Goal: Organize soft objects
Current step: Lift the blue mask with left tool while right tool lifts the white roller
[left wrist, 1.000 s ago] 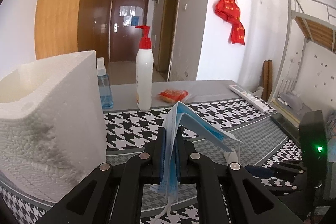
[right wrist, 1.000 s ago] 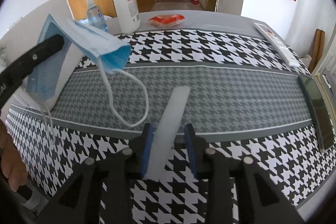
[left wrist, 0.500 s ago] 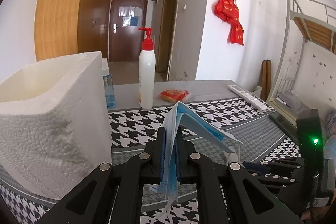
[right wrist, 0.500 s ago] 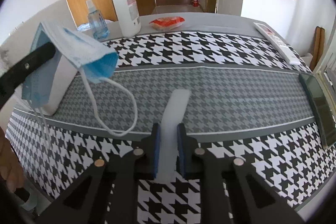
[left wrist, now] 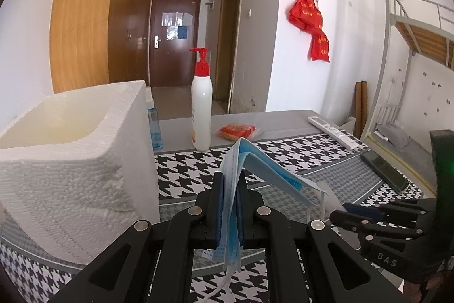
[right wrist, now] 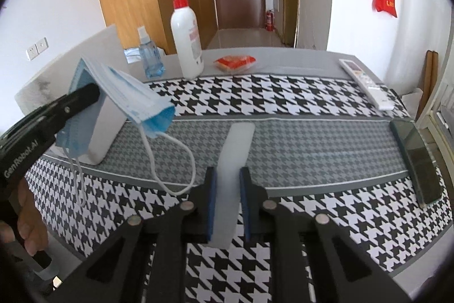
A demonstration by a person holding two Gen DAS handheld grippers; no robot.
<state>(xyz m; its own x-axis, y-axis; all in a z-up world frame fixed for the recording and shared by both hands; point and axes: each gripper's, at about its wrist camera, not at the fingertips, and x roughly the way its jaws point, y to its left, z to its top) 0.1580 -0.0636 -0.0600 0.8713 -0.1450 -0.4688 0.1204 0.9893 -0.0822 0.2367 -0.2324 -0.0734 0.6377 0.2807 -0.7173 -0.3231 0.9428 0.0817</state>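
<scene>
My left claw [left wrist: 230,181] is still clamped tight on the blue face mask [left wrist: 255,163], held up just beside the foam box [left wrist: 71,161]. My right claw [right wrist: 228,181] has pinched the white strip [right wrist: 232,161] it straddled a second ago and raised it off the tabletop [right wrist: 312,138] (both soft things now in hand). The box looks next.

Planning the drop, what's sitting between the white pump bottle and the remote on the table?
In the right wrist view, only an orange snack packet lies between the pump bottle and the remote.
</scene>
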